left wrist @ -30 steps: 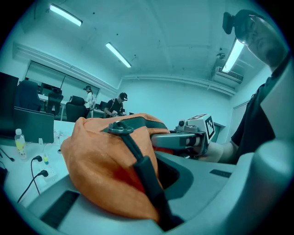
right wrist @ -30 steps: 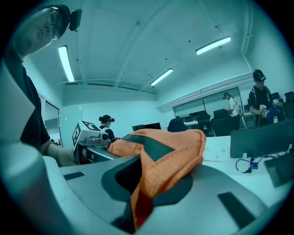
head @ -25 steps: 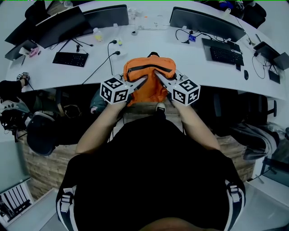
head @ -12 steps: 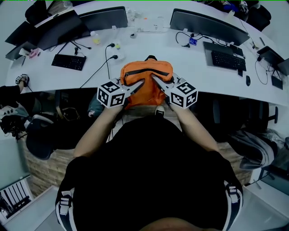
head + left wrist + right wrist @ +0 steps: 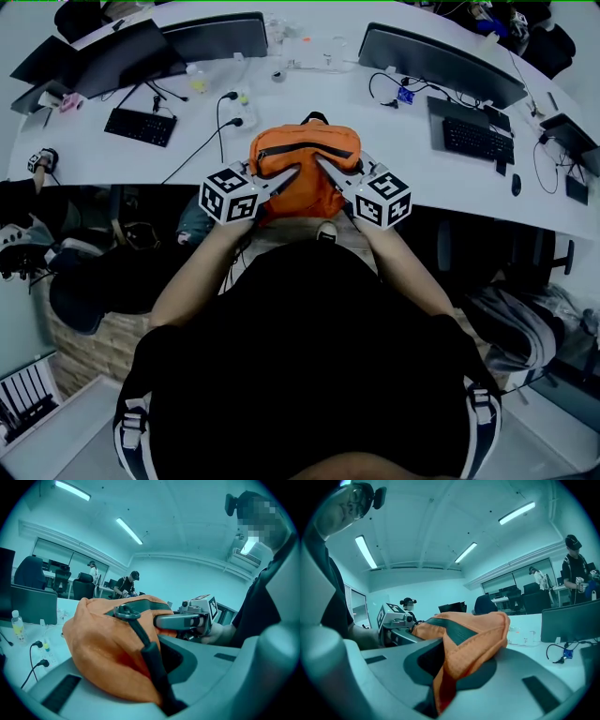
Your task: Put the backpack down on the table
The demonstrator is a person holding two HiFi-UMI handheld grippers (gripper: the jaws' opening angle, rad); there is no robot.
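Note:
An orange backpack (image 5: pixel 302 169) with a dark zipper band hangs between my two grippers over the near edge of the white table (image 5: pixel 394 131). My left gripper (image 5: pixel 289 174) is shut on the backpack's left side, with orange cloth (image 5: pixel 103 653) and a black strap pinched in its jaws. My right gripper (image 5: pixel 322 165) is shut on the right side, with a fold of the orange cloth (image 5: pixel 464 658) bunched between its jaws. Whether the bag's base touches the table is hidden. Each gripper view shows the other gripper across the bag.
On the curved table stand monitors (image 5: pixel 211 37), (image 5: pixel 441 61), keyboards (image 5: pixel 141 126), (image 5: pixel 472 139), cables (image 5: pixel 225 103) and a small bottle (image 5: pixel 197 80). Chairs and bags sit under the table's edge. People stand far back in the room (image 5: pixel 574 569).
Both grippers and the backpack have moved forward toward the table together, slightly lower. The grip on each side is unchanged.

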